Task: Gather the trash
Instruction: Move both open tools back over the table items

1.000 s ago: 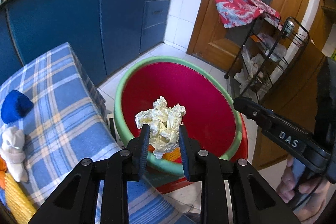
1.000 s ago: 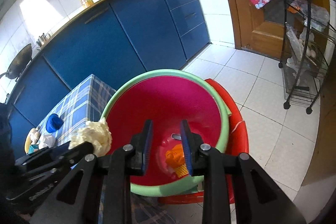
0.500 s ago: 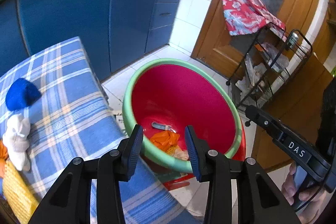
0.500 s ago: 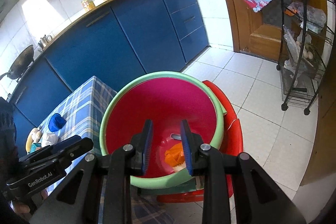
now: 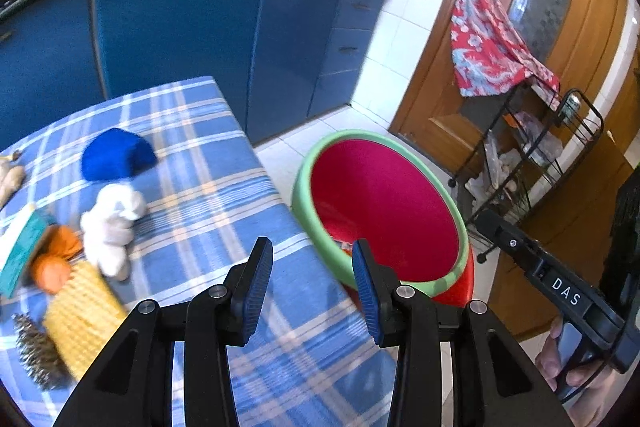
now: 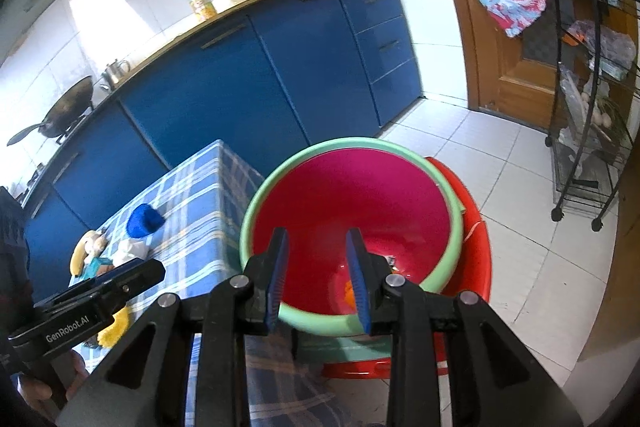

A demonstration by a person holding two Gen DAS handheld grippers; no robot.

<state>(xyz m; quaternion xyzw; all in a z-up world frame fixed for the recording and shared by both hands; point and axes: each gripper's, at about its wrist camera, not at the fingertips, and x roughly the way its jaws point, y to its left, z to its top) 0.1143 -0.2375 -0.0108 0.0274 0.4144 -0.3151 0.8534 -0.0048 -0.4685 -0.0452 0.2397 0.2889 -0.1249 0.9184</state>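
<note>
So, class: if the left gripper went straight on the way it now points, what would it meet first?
Probably the blue checked tablecloth near the table's edge; the left gripper is empty. Depth is unclear.

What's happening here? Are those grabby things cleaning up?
A person holds a gripper in each hand and is picking trash off the checked table into the red basin on the floor. Right now both grippers are empty: the left gripper has its jaws open over the table edge, and the right gripper hangs above the basin. A white wad and blue lump wait on the table.
</note>
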